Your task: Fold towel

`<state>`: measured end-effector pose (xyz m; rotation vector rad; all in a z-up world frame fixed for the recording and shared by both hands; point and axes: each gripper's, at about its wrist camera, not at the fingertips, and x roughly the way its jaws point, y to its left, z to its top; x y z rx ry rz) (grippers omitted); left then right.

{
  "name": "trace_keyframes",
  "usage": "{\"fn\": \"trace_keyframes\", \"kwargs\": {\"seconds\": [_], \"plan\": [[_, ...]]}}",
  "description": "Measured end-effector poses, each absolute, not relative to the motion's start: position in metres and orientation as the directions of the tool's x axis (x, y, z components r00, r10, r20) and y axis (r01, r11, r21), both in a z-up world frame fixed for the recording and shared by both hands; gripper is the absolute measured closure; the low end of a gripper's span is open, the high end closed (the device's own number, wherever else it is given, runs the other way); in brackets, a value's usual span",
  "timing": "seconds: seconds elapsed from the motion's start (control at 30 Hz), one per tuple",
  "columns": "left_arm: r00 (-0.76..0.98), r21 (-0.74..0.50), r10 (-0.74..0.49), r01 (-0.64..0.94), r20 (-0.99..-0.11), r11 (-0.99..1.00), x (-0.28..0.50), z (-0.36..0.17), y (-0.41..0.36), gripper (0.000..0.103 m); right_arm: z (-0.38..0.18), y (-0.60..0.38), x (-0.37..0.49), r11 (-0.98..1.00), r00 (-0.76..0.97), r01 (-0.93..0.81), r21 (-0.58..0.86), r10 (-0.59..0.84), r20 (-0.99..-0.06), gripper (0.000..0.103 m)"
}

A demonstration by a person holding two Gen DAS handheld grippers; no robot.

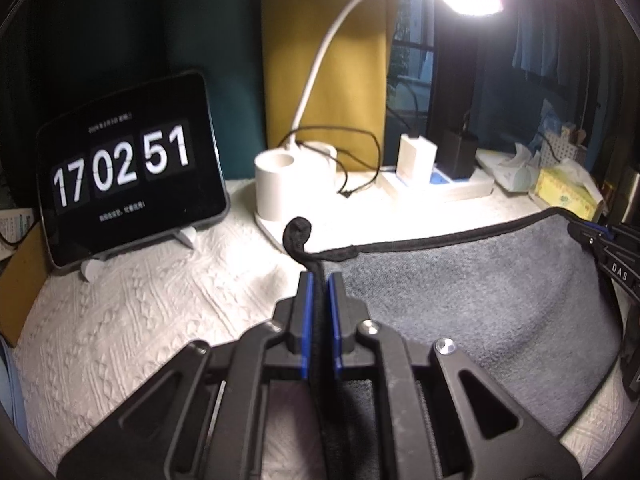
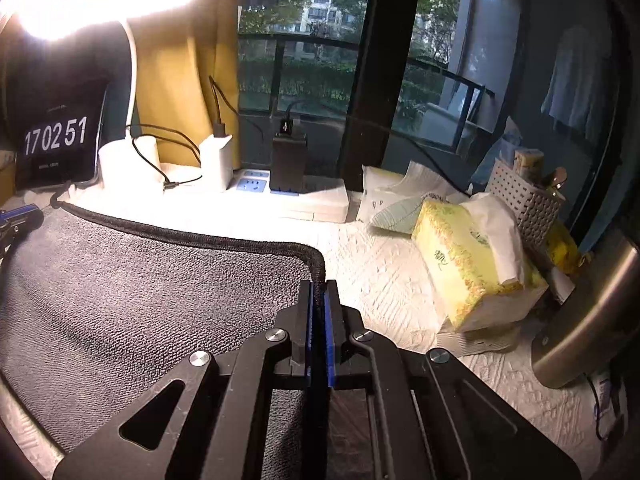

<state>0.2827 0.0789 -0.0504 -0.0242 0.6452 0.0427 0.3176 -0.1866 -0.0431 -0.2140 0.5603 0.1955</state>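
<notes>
A grey towel (image 1: 460,288) with a black hem lies over the white quilted table cover. My left gripper (image 1: 319,280) is shut on the towel's left far corner, and the hem curls up beyond the blue pads. My right gripper (image 2: 319,286) is shut on the towel's (image 2: 140,296) right far corner, the hem pinched between its pads. The towel sags between the two grippers. The right gripper shows at the right edge of the left wrist view (image 1: 608,256); the left one shows at the left edge of the right wrist view (image 2: 20,216).
A tablet clock (image 1: 128,176) stands at the back left. A white lamp base (image 1: 280,184), chargers on a power strip (image 1: 440,184) and a loose cable sit behind the towel. A yellow tissue box (image 2: 468,260), a white basket (image 2: 524,196) and a metal cylinder (image 2: 592,312) stand to the right.
</notes>
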Motion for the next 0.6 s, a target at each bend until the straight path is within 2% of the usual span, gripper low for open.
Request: {"fn": "trace_keyframes", "kwargs": {"seconds": [0.2, 0.6], "plan": [[0.774, 0.017, 0.05, -0.051, -0.631, 0.999, 0.293, -0.062, 0.08, 0.095, -0.056, -0.186, 0.326, 0.959, 0.803, -0.249, -0.139, 0.124, -0.583, 0.097], [0.699, -0.025, 0.026, -0.062, -0.715, 0.998, 0.313, -0.076, 0.09, 0.091, -0.065, -0.186, 0.339, 0.96, 0.765, -0.244, -0.137, 0.104, -0.636, 0.097]]}}
